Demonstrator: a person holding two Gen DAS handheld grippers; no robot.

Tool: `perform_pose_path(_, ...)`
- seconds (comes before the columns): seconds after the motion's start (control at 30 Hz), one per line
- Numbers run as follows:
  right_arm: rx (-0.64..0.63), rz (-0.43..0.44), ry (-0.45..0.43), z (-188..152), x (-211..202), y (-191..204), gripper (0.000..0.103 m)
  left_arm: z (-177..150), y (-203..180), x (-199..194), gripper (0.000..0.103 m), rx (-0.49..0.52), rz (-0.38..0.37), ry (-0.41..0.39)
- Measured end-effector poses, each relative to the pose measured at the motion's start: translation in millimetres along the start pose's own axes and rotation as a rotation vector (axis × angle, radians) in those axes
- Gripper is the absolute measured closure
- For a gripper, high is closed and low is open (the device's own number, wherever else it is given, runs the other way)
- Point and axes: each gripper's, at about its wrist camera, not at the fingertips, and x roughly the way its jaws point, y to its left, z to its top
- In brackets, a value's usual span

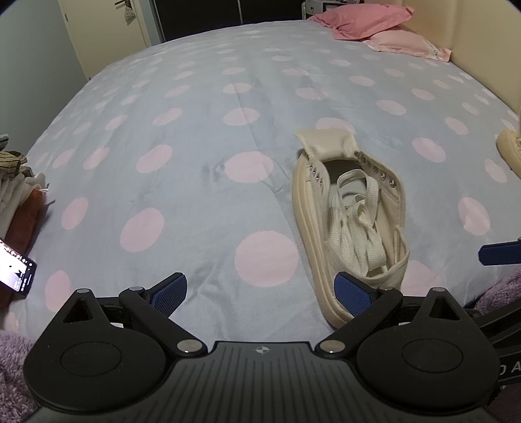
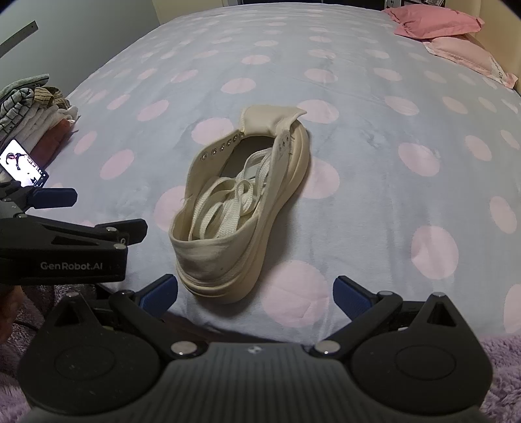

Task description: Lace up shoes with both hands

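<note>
A cream canvas shoe (image 1: 329, 260) lies on the bed, heel toward me, tongue folded back at the far end. It also shows in the right wrist view (image 2: 260, 227). A loose white lace (image 1: 355, 224) is piled inside the shoe (image 2: 224, 208), through no eyelets that I can see. My left gripper (image 1: 262, 293) is open and empty, its right finger beside the shoe's heel. My right gripper (image 2: 255, 294) is open and empty, just short of the heel. The left gripper's body (image 2: 65, 247) shows at the left of the right wrist view.
The bed has a grey sheet with pink dots (image 1: 195, 130). A second cream shoe (image 1: 509, 149) lies at the right edge. Folded clothes (image 2: 29, 110) and a lit phone (image 2: 22, 162) lie at the left. Pink pillows (image 1: 374, 22) lie at the far right by the headboard.
</note>
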Motion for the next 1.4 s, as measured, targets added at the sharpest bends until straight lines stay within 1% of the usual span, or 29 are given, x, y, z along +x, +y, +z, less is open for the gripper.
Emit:
perform_pose_path(0.2,-0.003,0.009,-0.001,-0.2,-0.5,0.9,0.001,0.1,2.5,-2.8,0.004,-0.017,-0.033,-0.019)
perform_pose_path(0.37,-0.005,0.016,-0.002,-0.4,-0.9,1.6,0.001,-0.4,0.2,1.3,0.004,-0.014,-0.02,-0.007)
perform_pose_path(1.4,-0.02,0.037,0.005,-0.7,-1.5,5.3,0.001,-2.1,-0.3,4.0,0.004,-0.006,-0.027,0.022)
